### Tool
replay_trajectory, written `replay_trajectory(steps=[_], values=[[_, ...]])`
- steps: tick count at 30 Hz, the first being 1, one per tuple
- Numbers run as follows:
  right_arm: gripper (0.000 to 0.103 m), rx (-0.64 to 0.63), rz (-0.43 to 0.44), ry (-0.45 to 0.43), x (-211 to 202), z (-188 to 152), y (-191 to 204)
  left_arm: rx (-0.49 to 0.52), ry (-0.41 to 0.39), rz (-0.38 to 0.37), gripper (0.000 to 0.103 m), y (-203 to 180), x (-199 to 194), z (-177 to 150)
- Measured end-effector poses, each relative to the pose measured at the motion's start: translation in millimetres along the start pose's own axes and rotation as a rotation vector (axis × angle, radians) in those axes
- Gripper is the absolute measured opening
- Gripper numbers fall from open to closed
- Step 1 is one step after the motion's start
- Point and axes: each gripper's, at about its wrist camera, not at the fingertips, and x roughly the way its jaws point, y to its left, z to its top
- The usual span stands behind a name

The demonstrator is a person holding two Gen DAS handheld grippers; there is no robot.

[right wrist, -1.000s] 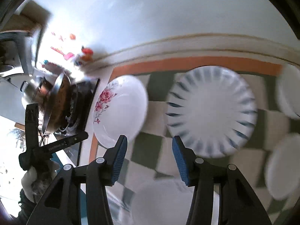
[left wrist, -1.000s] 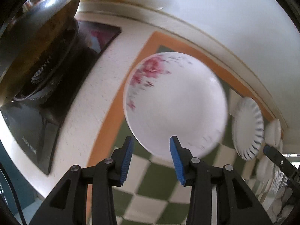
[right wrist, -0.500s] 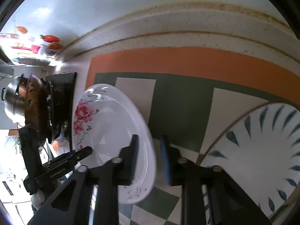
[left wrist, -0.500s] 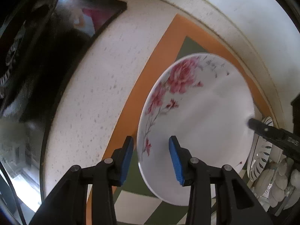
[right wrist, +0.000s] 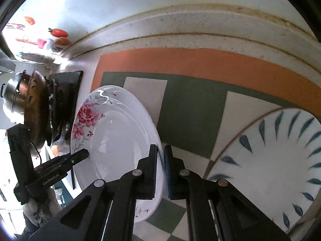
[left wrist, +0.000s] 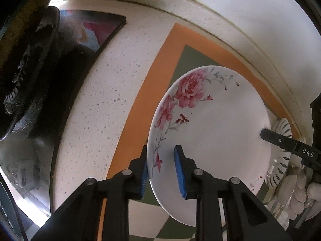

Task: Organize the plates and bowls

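A white plate with pink roses lies on the checked cloth; it also shows in the right wrist view. My left gripper straddles the plate's near rim, one blue pad outside the rim and one over the plate, with a gap left. My right gripper is shut on the opposite rim of the rose plate. A white plate with blue leaf marks lies to the right of it.
A black stove with a dark wok stands left of the cloth. More white dishes are piled at the far right. The wall runs along the back.
My right gripper has closed on the rose plate's rim. My left gripper has moved in until its pads straddle the other rim.
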Motion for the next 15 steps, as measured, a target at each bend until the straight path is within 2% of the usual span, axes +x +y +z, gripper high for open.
replay_trajectory(steps=[7, 15], values=[[0.008, 0.014, 0.026, -0.065, -43, -35, -4, 0.059, -0.026, -0.005, 0.022, -28, -32, -30], [0.007, 0.057, 0.031, -0.111, -97, -120, -30, 0.148, -0.020, -0.041, 0.022, -79, -57, -83]])
